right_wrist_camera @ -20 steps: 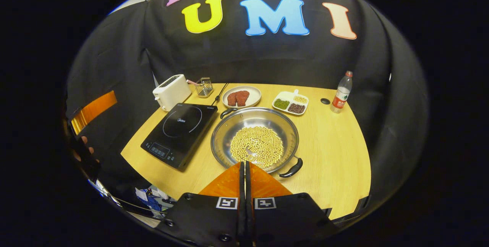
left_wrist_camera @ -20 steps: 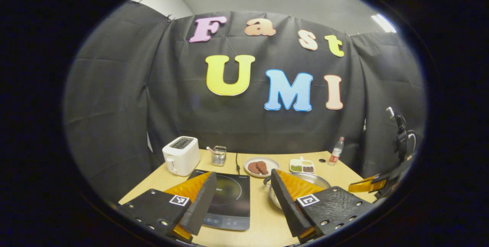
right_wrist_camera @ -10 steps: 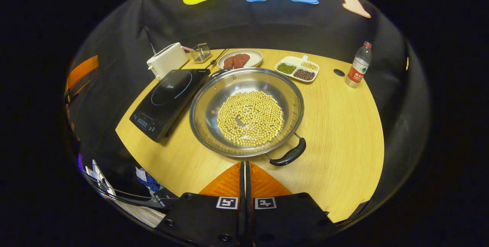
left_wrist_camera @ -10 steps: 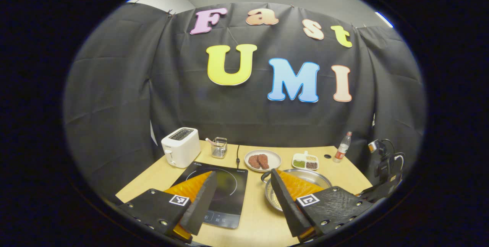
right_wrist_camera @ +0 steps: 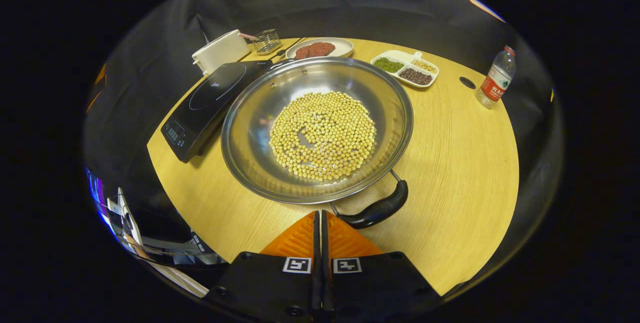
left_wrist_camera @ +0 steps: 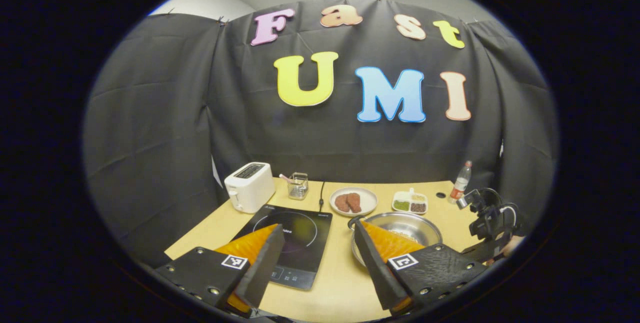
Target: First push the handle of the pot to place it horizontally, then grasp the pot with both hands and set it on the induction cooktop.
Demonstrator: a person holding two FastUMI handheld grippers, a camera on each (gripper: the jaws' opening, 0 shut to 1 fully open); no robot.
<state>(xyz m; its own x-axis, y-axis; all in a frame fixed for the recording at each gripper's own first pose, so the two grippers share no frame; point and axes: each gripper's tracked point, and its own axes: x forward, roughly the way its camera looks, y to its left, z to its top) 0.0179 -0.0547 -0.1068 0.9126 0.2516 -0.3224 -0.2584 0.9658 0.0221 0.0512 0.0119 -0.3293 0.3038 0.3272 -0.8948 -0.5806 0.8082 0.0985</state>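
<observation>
The steel pot point(right_wrist_camera: 317, 128), its bottom covered in soybeans point(right_wrist_camera: 322, 135), sits on the wooden desk point(right_wrist_camera: 450, 163) just right of the black induction cooktop point(right_wrist_camera: 207, 100). Its near black handle point(right_wrist_camera: 377, 209) points off at a slant. The right gripper point(right_wrist_camera: 320, 223) hovers just before that handle with its fingers pressed together, holding nothing. In the left gripper view, the left gripper point(left_wrist_camera: 317, 253) hangs above the desk's near edge, fingers spread wide and empty, between cooktop point(left_wrist_camera: 295, 235) and pot point(left_wrist_camera: 405, 230).
</observation>
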